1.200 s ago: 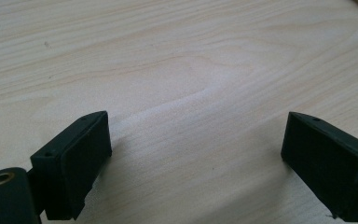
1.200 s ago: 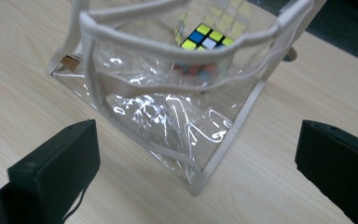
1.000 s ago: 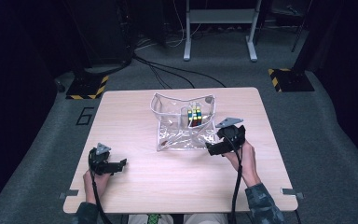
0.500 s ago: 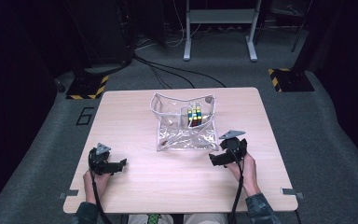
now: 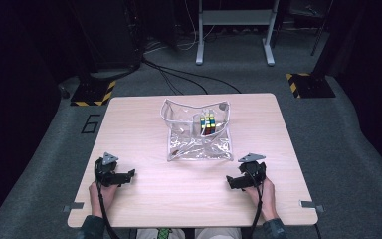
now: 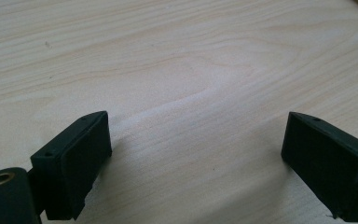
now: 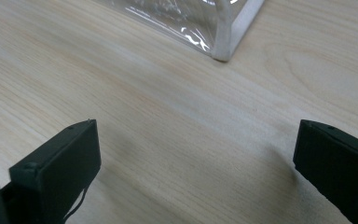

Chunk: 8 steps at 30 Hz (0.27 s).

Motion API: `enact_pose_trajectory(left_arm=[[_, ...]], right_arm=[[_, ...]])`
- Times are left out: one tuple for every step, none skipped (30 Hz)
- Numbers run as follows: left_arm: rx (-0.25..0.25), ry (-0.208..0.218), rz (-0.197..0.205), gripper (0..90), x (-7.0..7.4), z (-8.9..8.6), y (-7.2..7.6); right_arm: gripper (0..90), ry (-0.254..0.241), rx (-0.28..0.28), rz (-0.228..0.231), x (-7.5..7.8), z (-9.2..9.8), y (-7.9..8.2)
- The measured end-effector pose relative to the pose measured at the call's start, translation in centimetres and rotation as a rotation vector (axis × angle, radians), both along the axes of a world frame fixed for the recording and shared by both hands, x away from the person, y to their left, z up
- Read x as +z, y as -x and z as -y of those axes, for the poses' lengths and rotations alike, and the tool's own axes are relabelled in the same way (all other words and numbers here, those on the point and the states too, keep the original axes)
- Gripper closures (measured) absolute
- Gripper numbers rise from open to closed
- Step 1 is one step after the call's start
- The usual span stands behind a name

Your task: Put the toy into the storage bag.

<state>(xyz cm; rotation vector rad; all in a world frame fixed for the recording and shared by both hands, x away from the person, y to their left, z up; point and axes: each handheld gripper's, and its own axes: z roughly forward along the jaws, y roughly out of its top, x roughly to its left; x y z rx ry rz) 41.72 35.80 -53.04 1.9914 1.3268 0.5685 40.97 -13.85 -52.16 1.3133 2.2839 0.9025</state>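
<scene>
Since a second ago the right gripper (image 5: 235,182) has drawn back from the pouch's near right corner toward the table's near edge; left gripper (image 5: 124,176) unchanged in place.

Table (image 5: 144,124): rectangular top, pale wood-grain laminate, matte, faint wavy grain lines visible in both gripper views. It stands on grey carpet.

Clear plastic pouch (image 5: 199,147): transparent glossy vinyl, white piped edging, flat square base panel lying on the table centre, far half standing up as an open, rounded-corner pocket. Crinkle highlights across the film. In the right gripper view one white-trimmed corner of the pouch (image 7: 223,28) lies ahead of the jaws, apart from them.

Rubik's cube (image 5: 208,124): small, hard, square-faced, coloured tiles on black grid, sitting inside the pouch's upright pocket, right of centre.

Right gripper: black, blocky, grey three-cornered plate on top, held low over the near right of the table, well short of the pouch. Jaws spread wide, nothing between them but bare wood.

Left gripper: same build, near left of the table, well apart from the pouch. Jaws likewise wide apart, empty, resting on or just above the tabletop; contact cannot be told.
</scene>
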Motion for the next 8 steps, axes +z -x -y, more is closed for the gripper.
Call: enact_pose_trajectory(left_arm=[[0.000, 0.000, 0.000, 7.9, 0.00, 0.00, 0.00], [0.000, 0.000, -0.002, 7.9, 0.01, 0.00, 0.01], [0.000, 0.000, -0.001, 7.9, 0.01, 0.00, 0.00], [-0.001, 0.000, -0.001, 7.9, 0.00, -0.01, 0.00], [-0.001, 0.000, -0.001, 7.9, 0.00, -0.01, 0.00], [-0.001, 0.000, -0.001, 7.9, 0.01, -0.01, 0.00], [-0.001, 0.000, -0.001, 7.9, 0.01, -0.01, 0.00], [-0.001, 0.000, -0.002, 8.0, 0.01, -0.01, 0.01]], right_arm=[[0.0, 0.011, -0.006, 0.002, -0.19, 0.01, 0.05], [0.0, 0.014, -0.008, 0.003, -0.38, 0.03, 0.11], [0.0, 0.001, -0.015, 0.010, -0.48, 0.08, 0.26], [0.0, -0.001, -0.009, 0.022, -0.56, 0.24, 0.34], [0.0, -0.009, -0.010, 0.029, -0.62, 0.33, 0.44], [0.0, -0.010, -0.021, 0.036, -0.68, 0.34, 0.53], [0.0, -0.010, -0.021, 0.036, -0.68, 0.34, 0.53], [0.0, -0.013, -0.016, 0.054, -0.83, 0.46, 0.64]])
